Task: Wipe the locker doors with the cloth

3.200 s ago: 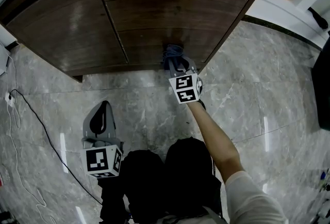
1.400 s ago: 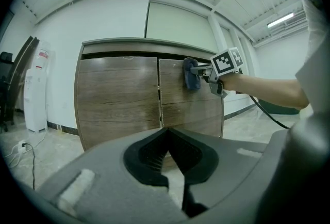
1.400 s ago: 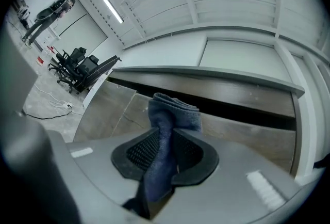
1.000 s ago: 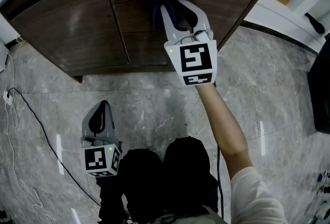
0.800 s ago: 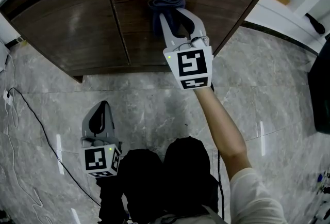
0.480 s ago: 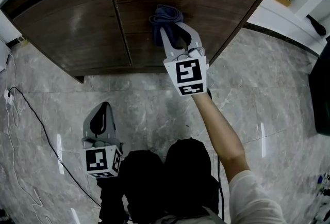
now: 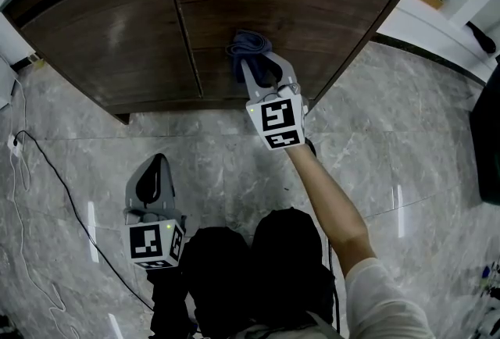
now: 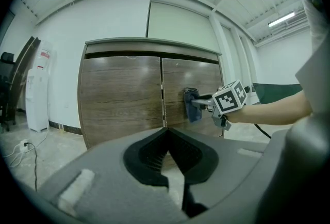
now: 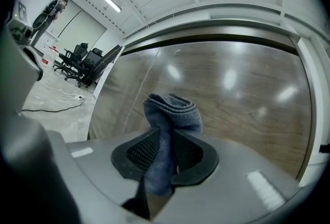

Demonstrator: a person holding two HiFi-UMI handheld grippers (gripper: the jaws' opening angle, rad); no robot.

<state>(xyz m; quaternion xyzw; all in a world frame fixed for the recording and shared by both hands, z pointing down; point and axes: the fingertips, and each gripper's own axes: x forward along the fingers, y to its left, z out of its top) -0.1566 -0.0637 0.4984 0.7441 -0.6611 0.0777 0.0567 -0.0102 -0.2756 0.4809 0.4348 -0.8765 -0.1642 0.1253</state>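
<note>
Right tongs (image 7: 256, 68) clamp the folded cloth (image 7: 248, 43), holding it against the right locker door (image 7: 336, 9) at twelve o'clock for wiping. Left tongs (image 7: 155, 162), closed and empty, wait at seven o'clock, clear of the stroke.

Head view:
- Locker doors: 2, side by side at 12 o'clock: left door (image 7: 109, 33), right door (image 7: 312, 1).
- Cloth (image 7: 248, 44): 1, at 12.
- Grippers: 2. Right gripper (image 7: 256, 64) at 12, left gripper (image 7: 151, 167) at 8.
- Marker cubes: 2, one per gripper: right cube (image 7: 275, 119), left cube (image 7: 155, 242).
- Forearm (image 7: 324, 197): 1, at 5.
- Black cable (image 7: 62, 189) on floor: 1, at 9.

Left gripper view:
- Tall white unit (image 8: 36, 91): 1, at 9.

Right gripper view:
- Office chairs (image 9: 85, 63): at least 2, at 10; exact no. can't tell.
- Ceiling light strips (image 9: 109, 0): 2, at 11.
</note>
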